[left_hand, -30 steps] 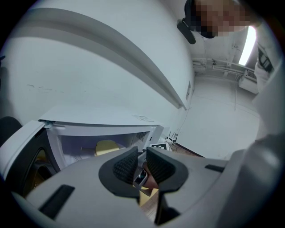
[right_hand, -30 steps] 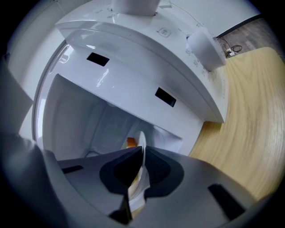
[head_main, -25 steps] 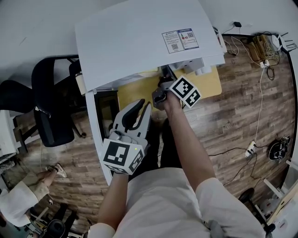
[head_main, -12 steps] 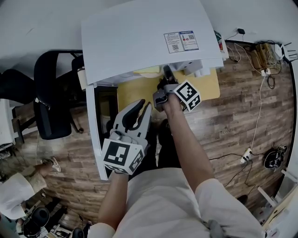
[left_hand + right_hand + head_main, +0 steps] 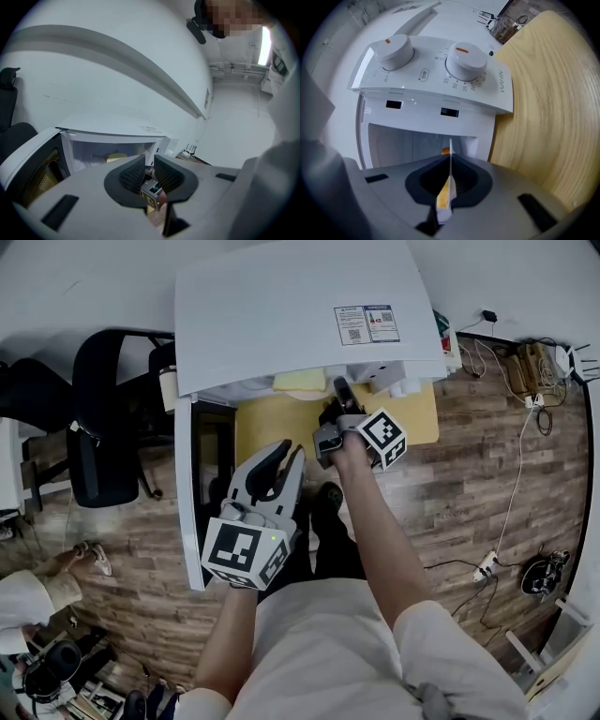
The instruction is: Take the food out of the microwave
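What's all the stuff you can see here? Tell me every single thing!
microwave: one, white, on the table, door swung open
dials: two, white with orange marks, on the microwave's front
food: one piece, pale yellow, inside the microwave
thin flat thing: one, white and orange-yellow, maybe a plate's edge
table: one, yellow wood
chair: one, black, left of the microwave
cables: several, on the floor, right
another person: one, white sleeve, bottom left
left gripper: grey, open, empty
right gripper: grey, shut on the thin flat thing
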Demonstrator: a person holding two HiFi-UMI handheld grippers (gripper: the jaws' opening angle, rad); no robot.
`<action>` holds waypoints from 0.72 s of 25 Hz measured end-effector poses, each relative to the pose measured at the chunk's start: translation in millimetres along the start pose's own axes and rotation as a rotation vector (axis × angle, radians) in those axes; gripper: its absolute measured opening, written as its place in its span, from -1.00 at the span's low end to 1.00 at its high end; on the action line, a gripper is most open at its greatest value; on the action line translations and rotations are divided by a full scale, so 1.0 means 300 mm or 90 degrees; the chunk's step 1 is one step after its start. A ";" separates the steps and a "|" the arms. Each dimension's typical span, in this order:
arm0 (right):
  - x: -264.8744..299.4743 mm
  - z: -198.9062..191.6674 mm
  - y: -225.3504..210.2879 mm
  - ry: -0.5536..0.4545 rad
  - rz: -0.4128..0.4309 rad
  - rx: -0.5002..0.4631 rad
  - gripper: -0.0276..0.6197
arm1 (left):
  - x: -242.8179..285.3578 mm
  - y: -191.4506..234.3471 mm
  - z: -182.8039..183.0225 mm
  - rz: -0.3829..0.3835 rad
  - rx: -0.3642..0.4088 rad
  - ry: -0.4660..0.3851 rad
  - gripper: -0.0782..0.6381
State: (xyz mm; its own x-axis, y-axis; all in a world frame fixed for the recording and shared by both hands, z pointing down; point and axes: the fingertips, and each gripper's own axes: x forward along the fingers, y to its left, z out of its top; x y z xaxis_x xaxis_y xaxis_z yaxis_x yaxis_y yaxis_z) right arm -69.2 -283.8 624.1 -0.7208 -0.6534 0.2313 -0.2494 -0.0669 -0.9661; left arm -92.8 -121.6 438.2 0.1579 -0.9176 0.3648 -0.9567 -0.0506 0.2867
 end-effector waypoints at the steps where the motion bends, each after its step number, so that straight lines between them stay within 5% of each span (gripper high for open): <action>1: -0.006 0.000 -0.004 0.002 0.003 0.006 -0.89 | -0.005 -0.003 0.000 0.004 0.000 -0.001 -0.63; 18: -0.095 -0.001 0.039 0.049 0.036 0.038 -0.89 | -0.066 -0.042 -0.016 0.063 -0.007 -0.019 -0.63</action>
State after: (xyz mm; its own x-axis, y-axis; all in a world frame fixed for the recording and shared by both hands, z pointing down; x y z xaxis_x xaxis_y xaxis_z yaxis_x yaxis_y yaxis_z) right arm -51.7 -265.9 606.2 -0.7811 -0.5974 0.1814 -0.1688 -0.0777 -0.9826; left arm -82.7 -100.9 431.4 0.0547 -0.9291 0.3658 -0.9647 0.0453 0.2595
